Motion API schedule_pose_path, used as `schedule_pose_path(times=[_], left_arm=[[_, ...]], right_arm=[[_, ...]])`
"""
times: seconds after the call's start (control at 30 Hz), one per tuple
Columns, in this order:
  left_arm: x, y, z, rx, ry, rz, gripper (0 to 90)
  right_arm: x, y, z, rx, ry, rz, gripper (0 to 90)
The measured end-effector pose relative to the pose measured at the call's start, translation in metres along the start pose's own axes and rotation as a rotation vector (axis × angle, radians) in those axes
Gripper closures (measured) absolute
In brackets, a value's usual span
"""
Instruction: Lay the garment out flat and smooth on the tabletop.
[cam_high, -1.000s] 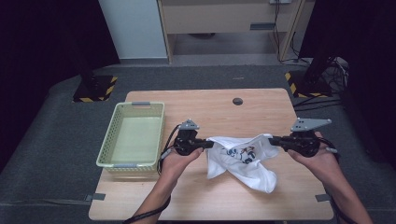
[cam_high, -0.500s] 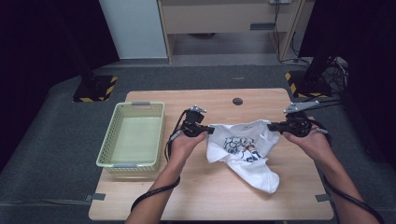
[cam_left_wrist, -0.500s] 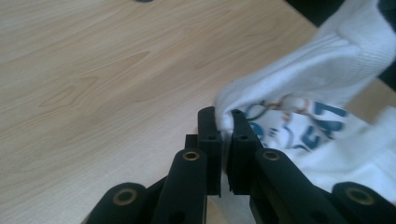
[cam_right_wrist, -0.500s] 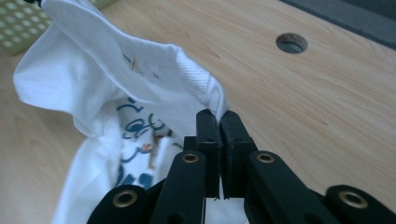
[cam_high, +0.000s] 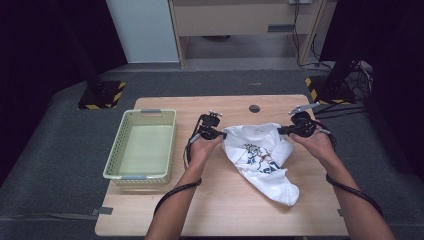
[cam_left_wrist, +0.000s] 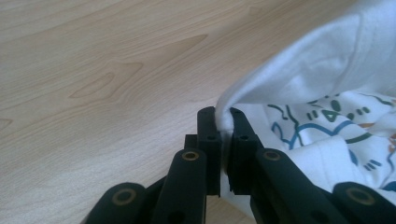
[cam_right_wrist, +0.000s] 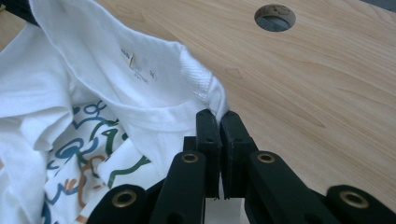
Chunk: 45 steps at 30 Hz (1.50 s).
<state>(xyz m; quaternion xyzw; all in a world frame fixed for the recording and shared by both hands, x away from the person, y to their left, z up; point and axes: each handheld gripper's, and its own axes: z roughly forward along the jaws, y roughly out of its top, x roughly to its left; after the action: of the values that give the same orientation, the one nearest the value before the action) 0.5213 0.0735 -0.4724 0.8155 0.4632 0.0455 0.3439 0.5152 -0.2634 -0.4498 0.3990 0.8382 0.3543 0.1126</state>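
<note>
On the tabletop (cam_high: 235, 210), both grippers had carried the white T-shirt (cam_high: 260, 155) farther from the person, left gripper (cam_high: 218, 134) and right gripper (cam_high: 283, 131) clenched on its shoulders, likely spreading it flat beside the basket (cam_high: 116, 160).

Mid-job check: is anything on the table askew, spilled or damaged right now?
Nothing is spilled or damaged. The white T-shirt is rumpled and lies askew, its lower end trailing toward the near edge, pinched by the left gripper and the right gripper. The basket sits square.

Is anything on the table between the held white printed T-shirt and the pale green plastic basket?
Nothing visible: bare wooden table separates the white printed T-shirt from the pale green plastic basket; the left gripper holds the shirt's near edge.
</note>
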Motion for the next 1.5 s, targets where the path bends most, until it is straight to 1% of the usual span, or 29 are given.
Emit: schedule_pose_path(times=[0.07, 0.1, 0.13, 0.2, 0.27, 0.3, 0.33, 0.37, 0.47, 0.5, 0.57, 0.67, 0.7, 0.73, 0.8, 0.87, 0.93, 1.0, 1.03, 1.1, 1.13, 1.17, 1.23, 1.3, 1.4, 1.43, 1.5], left_arm=[[0.001, -0.001, 0.002, -0.005, -0.002, -0.007, 83.4], [0.001, -0.001, 0.003, -0.011, 0.006, -0.008, 80.9], [0.001, -0.001, 0.003, -0.019, 0.013, -0.009, 75.8], [0.000, 0.000, 0.002, -0.041, 0.033, -0.003, 65.6], [-0.002, 0.001, -0.001, -0.055, 0.044, -0.014, 56.3], [-0.004, 0.001, -0.002, -0.062, 0.052, -0.014, 52.4], [-0.006, 0.001, -0.004, -0.069, 0.055, -0.012, 50.6], [-0.008, 0.000, -0.006, -0.072, 0.052, -0.007, 50.6], [-0.017, -0.002, -0.012, -0.084, 0.050, 0.011, 49.3], [-0.019, -0.003, -0.014, -0.088, 0.050, 0.017, 48.8], [-0.024, -0.007, -0.018, -0.103, 0.052, 0.032, 46.9], [-0.029, -0.016, -0.023, -0.119, 0.051, 0.043, 45.5], [-0.031, -0.020, -0.025, -0.125, 0.047, 0.043, 45.5], [-0.032, -0.023, -0.027, -0.131, 0.039, 0.043, 45.6], [-0.035, -0.031, -0.030, -0.137, 0.026, 0.049, 46.4], [-0.039, -0.040, -0.031, -0.137, 0.012, 0.056, 46.9], [-0.043, -0.048, -0.031, -0.137, -0.002, 0.066, 47.1], [-0.047, -0.055, -0.031, -0.140, -0.013, 0.075, 48.7], [-0.048, -0.058, -0.031, -0.141, -0.023, 0.075, 49.0], [-0.050, -0.064, -0.031, -0.146, -0.046, 0.074, 52.9], [-0.051, -0.066, -0.031, -0.148, -0.046, 0.073, 53.2], [-0.051, -0.068, -0.030, -0.144, -0.048, 0.074, 54.0], [-0.054, -0.070, -0.031, -0.141, -0.051, 0.081, 54.4], [-0.058, -0.071, -0.033, -0.147, -0.061, 0.082, 55.3], [-0.066, -0.071, -0.034, -0.158, -0.071, 0.091, 55.3], [-0.069, -0.071, -0.034, -0.165, -0.071, 0.093, 55.2], [-0.074, -0.069, -0.033, -0.168, -0.079, 0.100, 54.9]], right_arm=[[-0.002, -0.001, 0.005, -0.006, 0.001, 0.012, 86.5], [-0.002, -0.002, 0.006, -0.010, -0.004, 0.013, 83.9], [-0.002, -0.002, 0.007, -0.019, -0.012, 0.016, 78.8], [0.000, -0.003, 0.006, -0.049, -0.028, 0.003, 69.5], [0.003, -0.002, 0.000, -0.090, -0.034, -0.001, 57.4], [0.004, -0.002, -0.003, -0.102, -0.038, -0.005, 53.1], [0.006, -0.001, -0.007, -0.110, -0.045, -0.007, 48.3], [0.008, -0.001, -0.011, -0.117, -0.052, -0.009, 45.0], [0.015, -0.003, -0.023, -0.126, -0.050, -0.022, 40.6], [0.018, -0.004, -0.027, -0.121, -0.051, -0.027, 39.3], [0.023, -0.009, -0.033, -0.110, -0.053, -0.047, 40.4], [0.031, -0.018, -0.039, -0.091, -0.049, -0.059, 50.8], [0.034, -0.021, -0.039, -0.077, -0.051, -0.070, 57.8], [0.037, -0.025, -0.039, -0.066, -0.049, -0.082, 60.9], [0.044, -0.033, -0.035, -0.031, -0.041, -0.097, 68.6], [0.051, -0.040, -0.029, 0.012, -0.049, -0.107, 71.1], [0.055, -0.047, -0.023, 0.035, -0.054, -0.111, 71.3], [0.057, -0.052, -0.017, 0.049, -0.058, -0.108, 71.8], [0.057, -0.054, -0.015, 0.056, -0.063, -0.107, 73.5], [0.056, -0.057, -0.009, 0.064, -0.058, -0.099, 79.5], [0.055, -0.058, -0.007, 0.068, -0.059, -0.097, 82.0], [0.055, -0.059, -0.004, 0.069, -0.059, -0.087, 82.5], [0.055, -0.060, 0.002, 0.081, -0.058, -0.077, 81.1], [0.057, -0.061, 0.006, 0.085, -0.057, -0.072, 76.7], [0.060, -0.063, 0.012, 0.078, -0.061, -0.057, 61.4], [0.060, -0.063, 0.013, 0.082, -0.072, -0.047, 56.3], [0.060, -0.064, 0.017, 0.078, -0.076, -0.031, 51.9]])
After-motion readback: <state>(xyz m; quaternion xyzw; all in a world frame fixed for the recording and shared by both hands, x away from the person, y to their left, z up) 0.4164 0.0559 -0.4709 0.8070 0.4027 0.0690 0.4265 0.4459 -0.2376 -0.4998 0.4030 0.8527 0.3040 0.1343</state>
